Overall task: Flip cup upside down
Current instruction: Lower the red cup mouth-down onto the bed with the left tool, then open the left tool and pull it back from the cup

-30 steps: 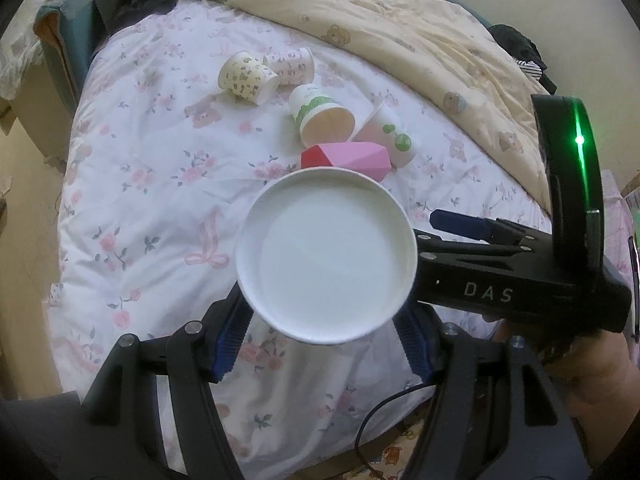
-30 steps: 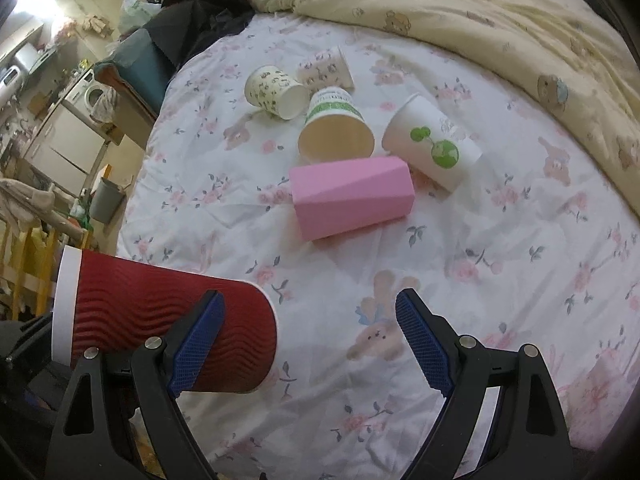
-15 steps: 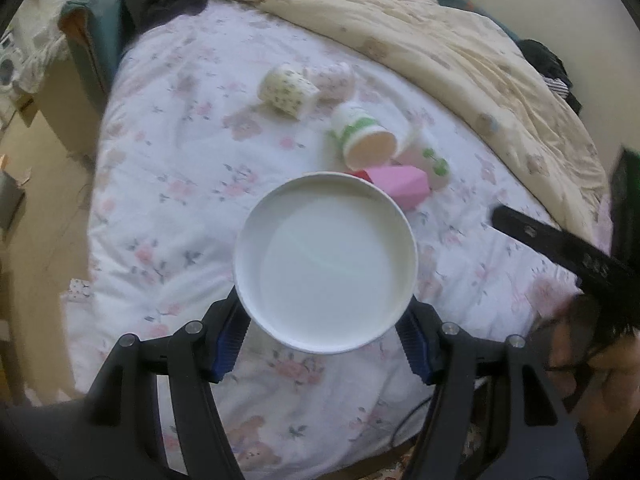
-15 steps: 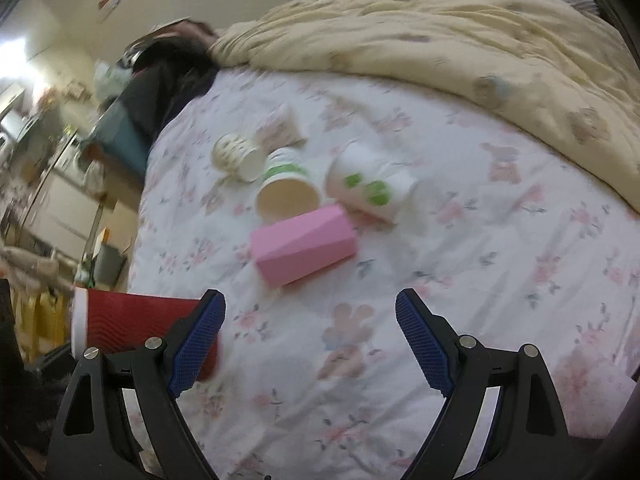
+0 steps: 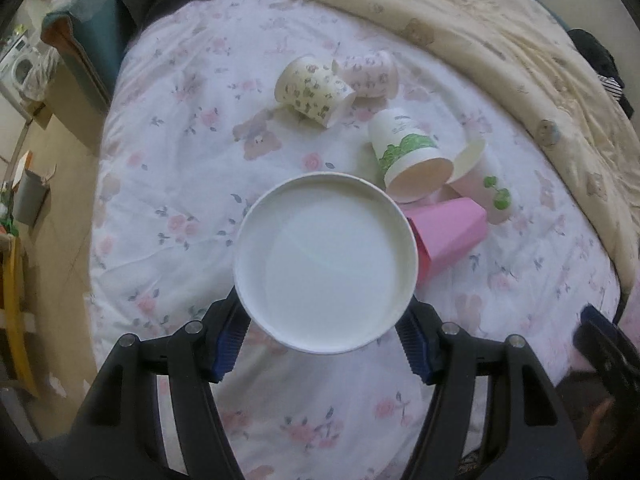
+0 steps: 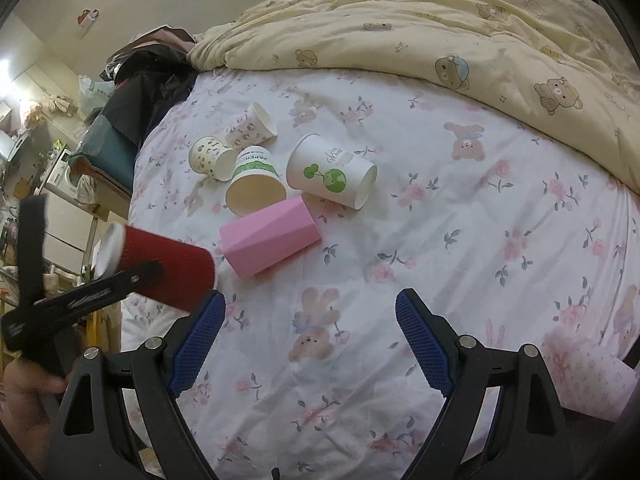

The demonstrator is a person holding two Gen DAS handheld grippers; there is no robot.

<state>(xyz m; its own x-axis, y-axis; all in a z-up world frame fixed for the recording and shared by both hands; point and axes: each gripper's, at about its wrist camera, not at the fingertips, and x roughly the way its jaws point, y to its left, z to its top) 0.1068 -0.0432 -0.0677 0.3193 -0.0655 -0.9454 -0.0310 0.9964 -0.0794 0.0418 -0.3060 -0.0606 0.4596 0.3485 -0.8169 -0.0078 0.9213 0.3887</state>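
Evidently the flip was under way: the left gripper [image 5: 324, 344] pinched the red cup [image 6: 160, 268] by its sides, held on its side in the air above the bed [image 6: 460, 240]. Next it needed turning rim-down and setting on the bedding. The right gripper [image 6: 310, 340] hung spread and empty.

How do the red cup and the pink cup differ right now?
The red cup is round with a rippled wall and a white rim; the pink cup is faceted and plain. The red cup is held off the bed in the left gripper; the pink cup lies on the sheet. Both are on their sides.
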